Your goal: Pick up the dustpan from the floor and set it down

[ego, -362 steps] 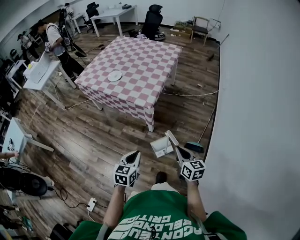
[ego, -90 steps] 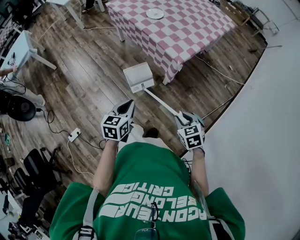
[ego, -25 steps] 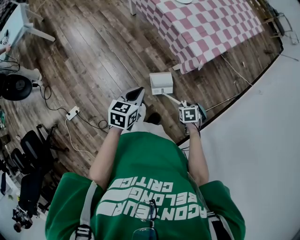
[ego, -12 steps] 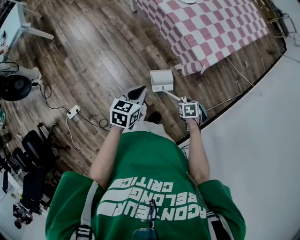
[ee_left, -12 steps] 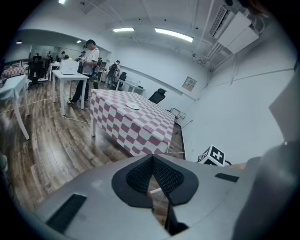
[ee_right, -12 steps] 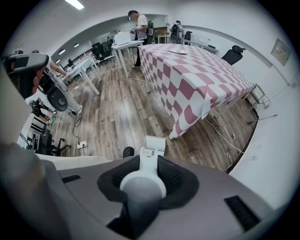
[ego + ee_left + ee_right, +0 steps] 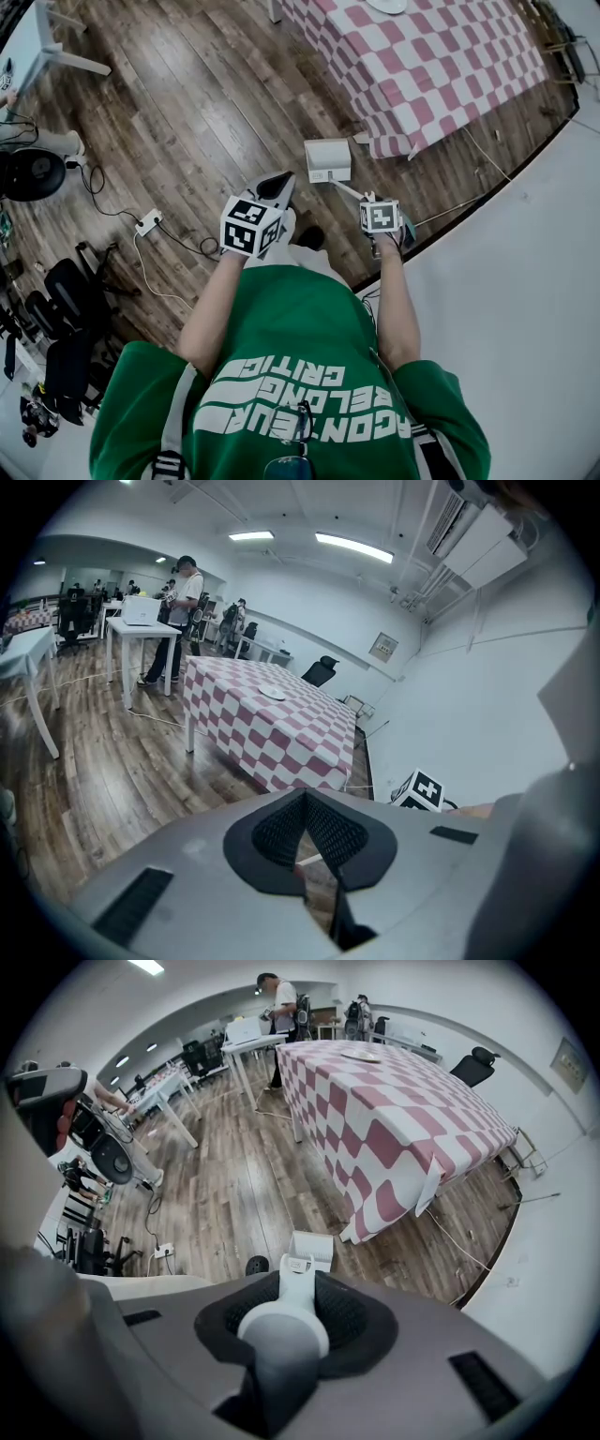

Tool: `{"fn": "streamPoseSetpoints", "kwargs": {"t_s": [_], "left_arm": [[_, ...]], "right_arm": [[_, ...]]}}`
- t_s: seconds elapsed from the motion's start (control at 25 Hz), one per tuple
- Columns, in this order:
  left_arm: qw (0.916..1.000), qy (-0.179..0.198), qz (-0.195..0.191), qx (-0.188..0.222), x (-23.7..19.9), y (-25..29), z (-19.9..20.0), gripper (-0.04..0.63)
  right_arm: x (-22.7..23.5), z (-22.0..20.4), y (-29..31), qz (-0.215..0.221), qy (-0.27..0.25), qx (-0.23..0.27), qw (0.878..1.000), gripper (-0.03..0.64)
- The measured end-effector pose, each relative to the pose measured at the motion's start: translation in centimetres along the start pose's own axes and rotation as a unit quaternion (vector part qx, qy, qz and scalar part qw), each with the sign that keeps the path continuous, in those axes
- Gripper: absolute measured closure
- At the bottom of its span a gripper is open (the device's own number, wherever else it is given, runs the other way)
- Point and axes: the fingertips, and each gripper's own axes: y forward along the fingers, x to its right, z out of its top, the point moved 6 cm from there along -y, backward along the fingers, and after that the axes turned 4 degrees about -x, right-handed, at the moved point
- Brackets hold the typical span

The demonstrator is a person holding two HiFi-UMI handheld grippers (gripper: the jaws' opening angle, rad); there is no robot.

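The white dustpan (image 7: pixel 328 159) hangs at the end of its long white handle (image 7: pixel 347 190) over the wood floor, close to the table's corner. My right gripper (image 7: pixel 368 202) points straight down and is shut on the top of that handle (image 7: pixel 286 1321); the pan (image 7: pixel 309 1248) shows below it. Whether the pan touches the floor I cannot tell. My left gripper (image 7: pixel 277 183) is held out to the left of the pan, its jaws together with nothing between them (image 7: pixel 305 841).
A table with a pink-and-white checked cloth (image 7: pixel 422 66) stands just beyond the pan. A white wall (image 7: pixel 506 281) runs along the right. A power strip (image 7: pixel 145 223) and cables lie on the floor at left. People stand at desks (image 7: pixel 141 621) farther off.
Both grippers and the dustpan have drifted a little toward the table's corner and slightly lower. The right grip on the handle is unchanged.
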Motion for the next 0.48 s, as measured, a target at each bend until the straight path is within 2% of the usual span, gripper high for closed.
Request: {"fn": "streamPoseSetpoints", "kwargs": {"t_s": [0.48], "left_arm": [[0.9999, -0.014, 0.004, -0.009, -2.8, 0.6, 0.7, 0.601]], "right_arm": [[-0.2, 2.5, 2.8, 0.007, -0.003, -0.027, 1.0, 0.505]]}}
